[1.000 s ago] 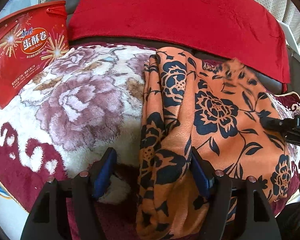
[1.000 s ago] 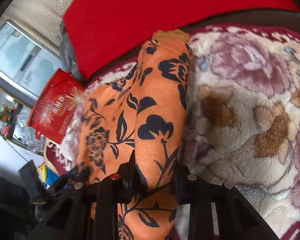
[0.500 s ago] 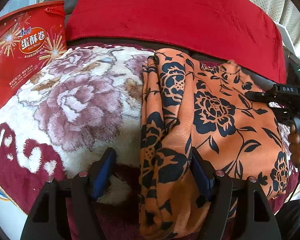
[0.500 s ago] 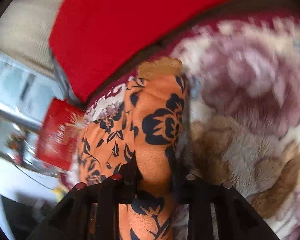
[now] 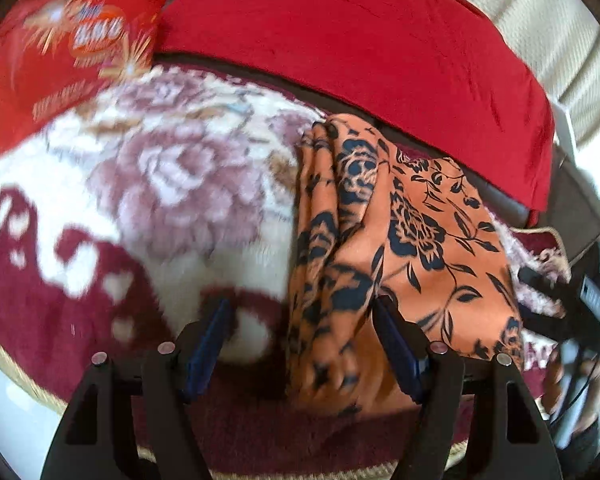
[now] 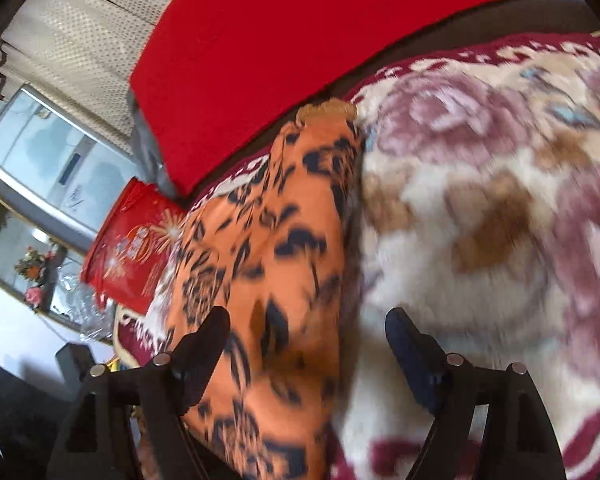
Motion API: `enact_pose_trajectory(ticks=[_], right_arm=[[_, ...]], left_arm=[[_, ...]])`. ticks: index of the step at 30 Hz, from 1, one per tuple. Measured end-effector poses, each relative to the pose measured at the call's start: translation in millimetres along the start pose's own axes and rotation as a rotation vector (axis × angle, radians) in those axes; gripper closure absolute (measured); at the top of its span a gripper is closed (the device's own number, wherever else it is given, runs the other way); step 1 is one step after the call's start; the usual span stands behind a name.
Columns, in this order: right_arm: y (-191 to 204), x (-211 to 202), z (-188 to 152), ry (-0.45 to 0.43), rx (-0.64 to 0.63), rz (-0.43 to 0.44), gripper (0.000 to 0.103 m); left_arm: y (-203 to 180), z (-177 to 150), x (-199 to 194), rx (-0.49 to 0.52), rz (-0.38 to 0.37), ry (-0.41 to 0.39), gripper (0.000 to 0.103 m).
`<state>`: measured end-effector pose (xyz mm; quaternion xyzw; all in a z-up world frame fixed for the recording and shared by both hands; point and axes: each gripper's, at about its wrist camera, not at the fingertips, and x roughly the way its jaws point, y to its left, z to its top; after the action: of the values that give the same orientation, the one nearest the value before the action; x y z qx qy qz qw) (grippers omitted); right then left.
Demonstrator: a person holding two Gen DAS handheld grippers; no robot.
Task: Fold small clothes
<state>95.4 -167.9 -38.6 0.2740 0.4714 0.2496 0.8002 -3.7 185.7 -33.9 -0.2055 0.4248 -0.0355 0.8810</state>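
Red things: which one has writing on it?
The red box at the blanket's far corner; it has printed lettering and starbursts. The red cushion behind is plain.

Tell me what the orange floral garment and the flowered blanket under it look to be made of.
Orange floral garment: thin, smooth woven or knit fabric, matte; it drapes in soft folds. Flowered blanket: thick plush fleece, probably synthetic; its fuzzy pile blurs the rose pattern.

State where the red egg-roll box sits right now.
The red box stands at the upper left of the left wrist view, on the floral blanket, left of the red cushion.
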Motion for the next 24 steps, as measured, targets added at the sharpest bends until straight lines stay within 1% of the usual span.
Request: enact_pose_trajectory(ticks=[3, 7, 10, 13, 15, 17, 20, 22, 24], right_arm=[[-1, -5, -12, -0.002, 0.027, 0.036, 0.020], [1, -25, -26, -0.017, 0.008, 0.068, 0.020], [1, -33, -28, -0.017, 0.004, 0.089, 0.020], [-1, -35, -28, -0.011, 0.005, 0.103, 0.020], [-2, -36, -27, -0.011, 0.013, 0.111, 0.020], [-2, -38, -28, -0.013, 0.020, 0.121, 0.020], [0, -41, -28, -0.019, 0.012, 0.135, 0.020], [1, -39, -27, -0.006, 0.009, 0.139, 0.020], [3, -34, -25, 0.013, 0.003, 0.131, 0.020]], left_arm=[[6, -6, -3, -0.026, -0.024, 0.010, 0.028], [7, -4, -11, -0.033, -0.024, 0.017, 0.028], [6, -3, -21, -0.024, -0.011, -0.002, 0.028], [8, -2, -27, -0.030, -0.016, 0.000, 0.028], [8, -1, -30, -0.022, -0.003, -0.005, 0.028], [9, 1, -32, -0.030, -0.011, -0.001, 0.028], [7, 8, -33, -0.029, -0.011, 0.003, 0.029], [2, 14, -33, -0.017, -0.027, 0.008, 0.028], [-3, 26, -30, -0.002, -0.065, 0.012, 0.028]])
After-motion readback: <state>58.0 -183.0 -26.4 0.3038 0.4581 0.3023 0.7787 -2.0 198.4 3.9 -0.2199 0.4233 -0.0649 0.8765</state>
